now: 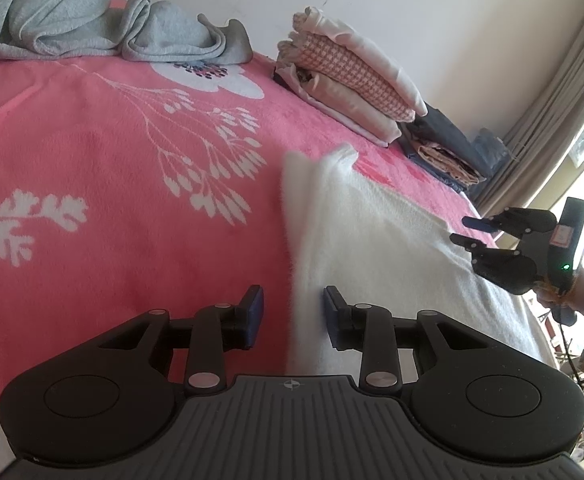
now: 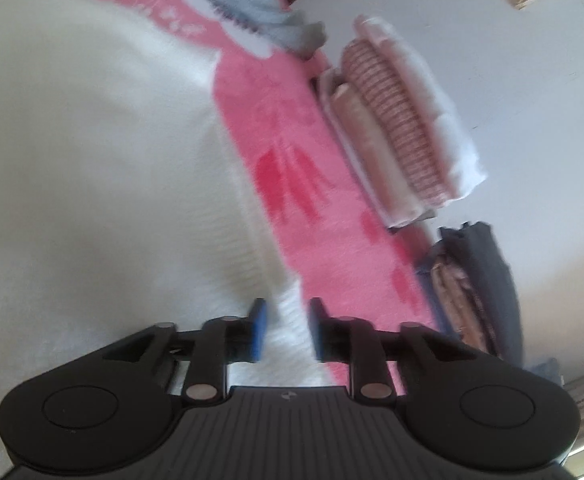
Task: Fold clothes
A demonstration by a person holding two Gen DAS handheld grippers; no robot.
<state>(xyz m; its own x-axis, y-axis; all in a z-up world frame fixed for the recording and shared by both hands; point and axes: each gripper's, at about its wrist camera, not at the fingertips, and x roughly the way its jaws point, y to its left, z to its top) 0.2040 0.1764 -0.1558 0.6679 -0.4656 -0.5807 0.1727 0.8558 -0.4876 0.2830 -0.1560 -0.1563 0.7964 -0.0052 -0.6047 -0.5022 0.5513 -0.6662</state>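
Note:
A white fluffy garment (image 1: 372, 240) lies spread on the pink bed cover; in the right wrist view the garment (image 2: 91, 140) fills the left half. My left gripper (image 1: 294, 316) stands open over the garment's left edge, one pad over the pink cover and the other over the white cloth, neither pressing. My right gripper (image 2: 287, 330) is open too, with a strip of the white cloth's right edge showing between its pads. In the left wrist view the right gripper (image 1: 463, 231) hovers at the garment's far right side, held by a hand (image 1: 572, 296).
The pink bed cover (image 1: 111, 160) has a white flower print. A crumpled grey hoodie (image 1: 71, 24) lies at the back left. A folded stack of pale and checked clothes (image 1: 352, 76) and a dark folded pile (image 1: 448, 144) sit along the wall. A curtain (image 1: 564, 92) hangs at right.

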